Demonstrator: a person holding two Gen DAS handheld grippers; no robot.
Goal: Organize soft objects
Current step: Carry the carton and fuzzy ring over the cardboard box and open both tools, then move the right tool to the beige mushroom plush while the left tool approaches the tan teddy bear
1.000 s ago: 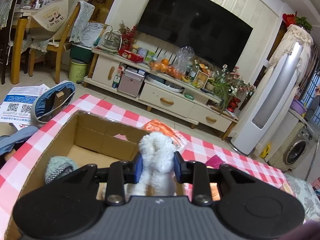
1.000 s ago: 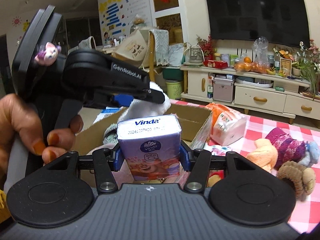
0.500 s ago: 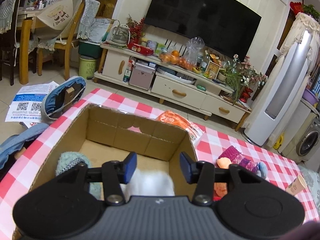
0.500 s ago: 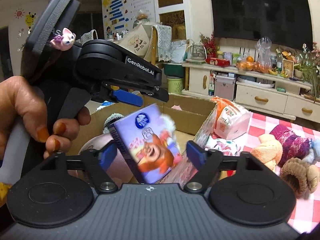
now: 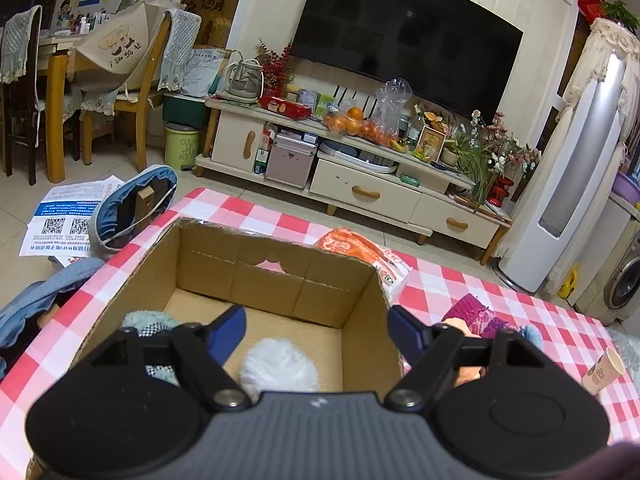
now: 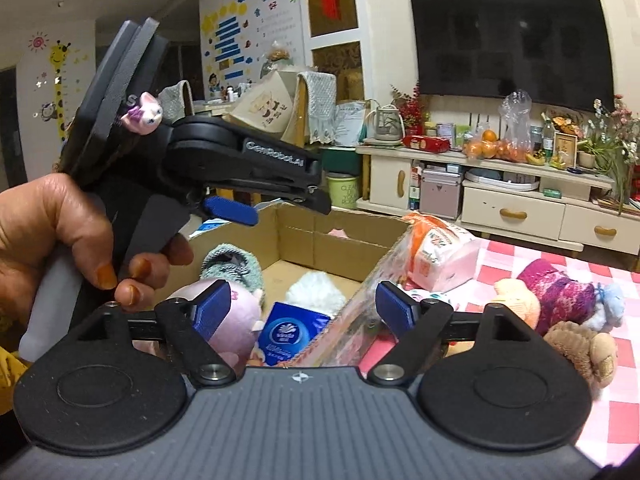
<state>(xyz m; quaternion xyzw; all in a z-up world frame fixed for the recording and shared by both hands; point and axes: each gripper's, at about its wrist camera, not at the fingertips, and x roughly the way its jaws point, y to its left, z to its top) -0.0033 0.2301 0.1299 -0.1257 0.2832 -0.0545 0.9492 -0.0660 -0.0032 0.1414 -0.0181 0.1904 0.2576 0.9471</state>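
Checked cloth [image 5: 248, 208] covers the table, with the box [image 5: 276, 276] at frame centre. Both the left gripper [image 5: 316, 330] and the right gripper [image 6: 304, 306] have just been opening, jaws apart and empty. Fluff ball [image 5: 279, 368] and tissue pack [image 6: 292, 334] lie inside the box. Plush toys [image 6: 560, 304] at right and the orange pack [image 6: 438, 254] remain outside.

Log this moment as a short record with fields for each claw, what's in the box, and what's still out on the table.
left claw: open, just opened, empty
right claw: open, just opened, empty
container: brown cardboard box
in box: fluffy white plush, blue Vinda tissue pack, teal knitted slipper, pink plush
still on red-checked tablecloth: orange tissue package, magenta knitted toy
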